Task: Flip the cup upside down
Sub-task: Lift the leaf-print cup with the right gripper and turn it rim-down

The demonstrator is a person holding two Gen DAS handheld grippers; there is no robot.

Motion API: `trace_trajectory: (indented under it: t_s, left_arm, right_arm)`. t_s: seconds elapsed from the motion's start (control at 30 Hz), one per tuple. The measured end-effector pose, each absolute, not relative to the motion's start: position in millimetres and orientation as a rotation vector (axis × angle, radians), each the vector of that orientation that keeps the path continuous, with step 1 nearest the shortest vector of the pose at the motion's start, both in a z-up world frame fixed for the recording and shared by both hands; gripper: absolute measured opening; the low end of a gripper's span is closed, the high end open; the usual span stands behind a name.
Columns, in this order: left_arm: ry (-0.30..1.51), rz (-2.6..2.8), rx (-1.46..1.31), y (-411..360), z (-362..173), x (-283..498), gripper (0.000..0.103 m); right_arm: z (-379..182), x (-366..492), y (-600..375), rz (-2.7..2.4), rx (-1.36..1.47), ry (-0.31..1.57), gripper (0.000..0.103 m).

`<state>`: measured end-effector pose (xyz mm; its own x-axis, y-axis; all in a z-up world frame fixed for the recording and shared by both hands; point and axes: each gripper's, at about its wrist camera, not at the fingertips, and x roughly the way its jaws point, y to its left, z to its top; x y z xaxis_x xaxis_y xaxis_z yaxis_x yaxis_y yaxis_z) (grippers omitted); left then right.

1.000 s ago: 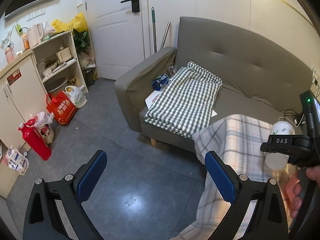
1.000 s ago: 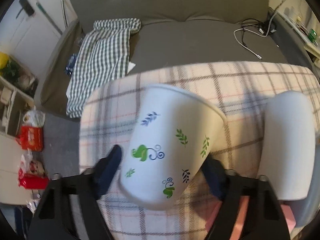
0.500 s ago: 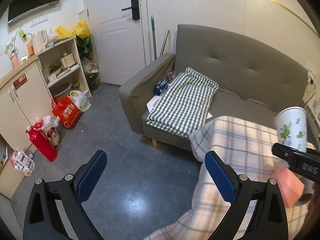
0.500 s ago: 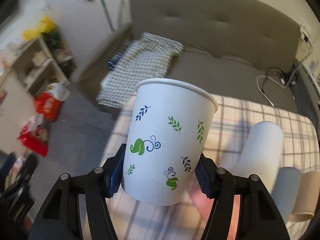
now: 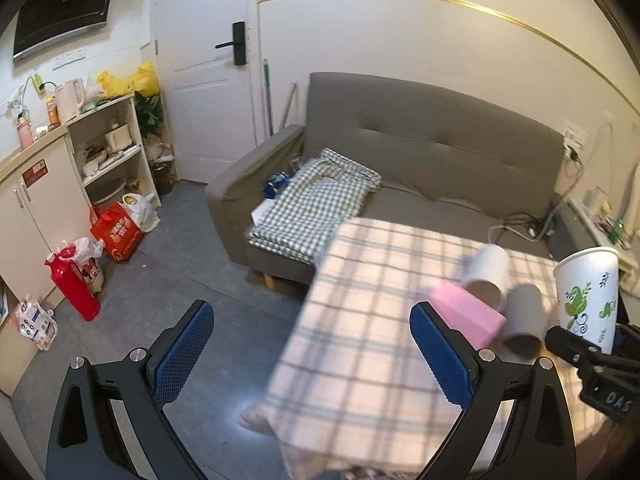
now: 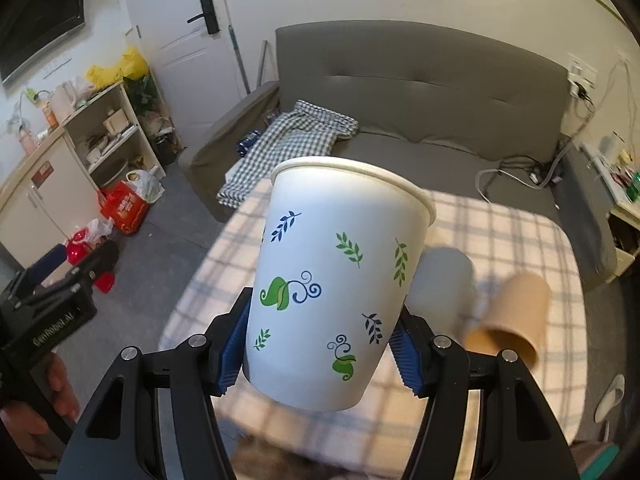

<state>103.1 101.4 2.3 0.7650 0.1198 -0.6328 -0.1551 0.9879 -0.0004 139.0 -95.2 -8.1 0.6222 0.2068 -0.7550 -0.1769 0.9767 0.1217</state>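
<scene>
A white paper cup with green and blue leaf prints [image 6: 336, 280] is held nearly upright, mouth up, between the blue pads of my right gripper [image 6: 320, 348], well above the plaid-covered table [image 6: 512, 240]. The same cup [image 5: 588, 296] shows at the right edge of the left wrist view. My left gripper [image 5: 312, 348] is open and empty, low and to the left of the table over the floor.
On the table lie a white cup [image 5: 486, 276], a grey cup [image 5: 524, 316] and a brown cup [image 6: 512, 316] on their sides, beside a pink block [image 5: 466, 314]. A grey sofa [image 5: 420, 152] with a checked cloth stands behind; shelves and bags stand at the left.
My right gripper has lifted the printed cup off the table and turned it from lying tilted to nearly upright. Both views have swung upward. The left gripper stays open.
</scene>
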Motion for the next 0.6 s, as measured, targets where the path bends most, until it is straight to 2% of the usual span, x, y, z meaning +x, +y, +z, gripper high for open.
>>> trace_trajectory:
  t_s: [0.3, 0.6]
  left_arm:
    - [0.742, 0.123, -0.017, 50.1, -30.7, 77.2, 0.101]
    - [0.804, 0.104, 0.049, 28.2, -69.6, 83.2, 0.101]
  right_arm:
    - [-46.5, 104.5, -152.7, 0.185, 0.045, 0.914, 0.063]
    - [-94.8, 109.3, -148.4, 0.186, 0.05, 1.002, 0.063]
